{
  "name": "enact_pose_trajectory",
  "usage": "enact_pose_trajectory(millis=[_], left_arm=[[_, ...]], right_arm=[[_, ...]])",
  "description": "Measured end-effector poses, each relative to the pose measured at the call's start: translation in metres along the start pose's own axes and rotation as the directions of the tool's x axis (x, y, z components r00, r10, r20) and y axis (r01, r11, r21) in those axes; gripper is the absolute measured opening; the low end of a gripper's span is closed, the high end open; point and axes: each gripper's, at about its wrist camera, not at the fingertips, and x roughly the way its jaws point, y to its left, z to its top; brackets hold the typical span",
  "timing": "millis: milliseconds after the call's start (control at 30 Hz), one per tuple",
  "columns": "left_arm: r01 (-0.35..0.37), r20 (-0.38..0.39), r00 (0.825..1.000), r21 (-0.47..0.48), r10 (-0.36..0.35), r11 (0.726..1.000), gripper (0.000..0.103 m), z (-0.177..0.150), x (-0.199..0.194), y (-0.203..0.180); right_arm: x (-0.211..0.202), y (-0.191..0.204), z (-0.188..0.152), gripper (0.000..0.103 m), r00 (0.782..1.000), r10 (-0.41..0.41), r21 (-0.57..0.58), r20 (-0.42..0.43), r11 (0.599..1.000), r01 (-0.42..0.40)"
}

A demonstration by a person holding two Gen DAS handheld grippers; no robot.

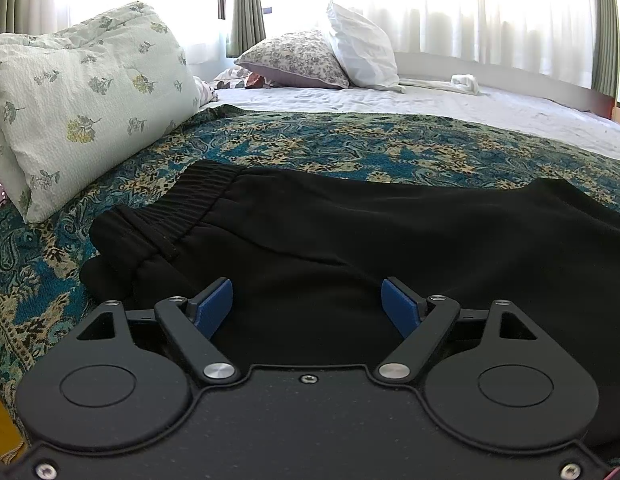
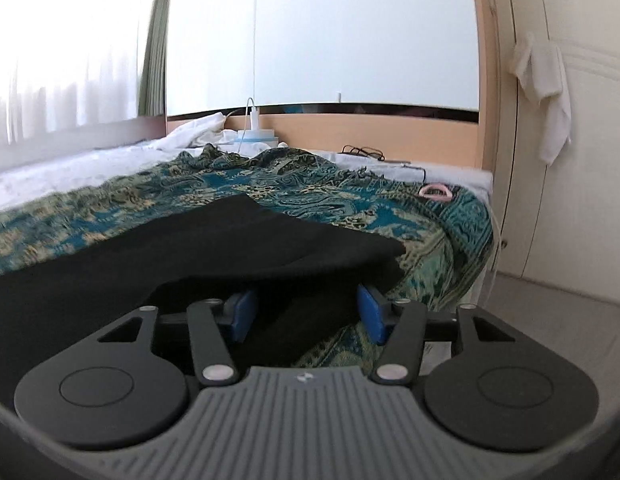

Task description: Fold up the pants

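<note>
Black pants (image 1: 330,248) lie flat on a blue-green patterned bedspread (image 1: 350,144), elastic waistband (image 1: 178,216) at the left. My left gripper (image 1: 307,304) is open, its blue pads wide apart just above the pants' near edge below the waistband. In the right wrist view the leg end of the pants (image 2: 238,248) lies on the bedspread (image 2: 430,232). My right gripper (image 2: 306,308) is open, its blue pads on either side of the near hem, which sits partly folded between them.
A folded floral quilt (image 1: 82,112) sits at the left, pillows (image 1: 330,56) at the head of the bed. A pink clip (image 2: 436,192) lies near the bed's far right edge. A wardrobe (image 2: 570,160) and floor stand to the right.
</note>
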Motion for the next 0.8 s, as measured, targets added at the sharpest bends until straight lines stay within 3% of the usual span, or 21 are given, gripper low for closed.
enact_pose_trajectory(millis=[133, 333, 400, 467, 533, 600, 700, 800], left_arm=[[0.001, 0.000, 1.000, 0.000, -0.001, 1.000, 0.082, 0.000, 0.000, 0.000], [0.000, 0.000, 1.000, 0.001, 0.000, 1.000, 0.082, 0.000, 0.000, 0.000], [0.000, 0.000, 1.000, 0.002, 0.000, 1.000, 0.082, 0.000, 0.000, 0.000], [-0.010, -0.004, 1.000, -0.005, 0.010, 1.000, 0.082, 0.001, -0.002, -0.001], [-0.015, -0.014, 1.000, 0.007, 0.015, 1.000, 0.070, 0.008, -0.011, -0.007], [0.027, 0.005, 1.000, 0.032, -0.027, 0.999, 0.070, 0.016, -0.027, -0.018], [0.141, 0.061, 0.987, 0.104, -0.148, 0.985, 0.077, 0.025, -0.058, -0.051], [0.302, 0.035, 0.949, 0.182, -0.313, 0.936, 0.078, 0.022, -0.083, -0.101]], right_arm=[[-0.003, -0.018, 0.001, 0.054, 1.000, 0.018, 0.144, -0.014, 0.989, -0.015], [0.008, -0.031, 0.002, 0.054, 0.998, 0.051, 0.223, -0.023, 0.974, -0.045], [0.016, -0.039, 0.005, 0.055, 0.997, 0.070, 0.297, -0.017, 0.953, -0.062], [0.016, -0.045, 0.005, 0.049, 0.999, 0.038, 0.338, -0.017, 0.941, -0.030], [0.012, -0.046, 0.003, 0.049, 1.000, 0.012, 0.341, -0.026, 0.940, -0.002], [0.009, -0.045, 0.001, 0.055, 0.998, 0.047, 0.331, -0.029, 0.943, -0.035], [0.011, -0.037, 0.003, 0.066, 0.995, 0.096, 0.287, -0.028, 0.954, -0.085], [0.015, -0.041, 0.004, 0.066, 0.994, 0.108, 0.327, -0.028, 0.940, -0.093]])
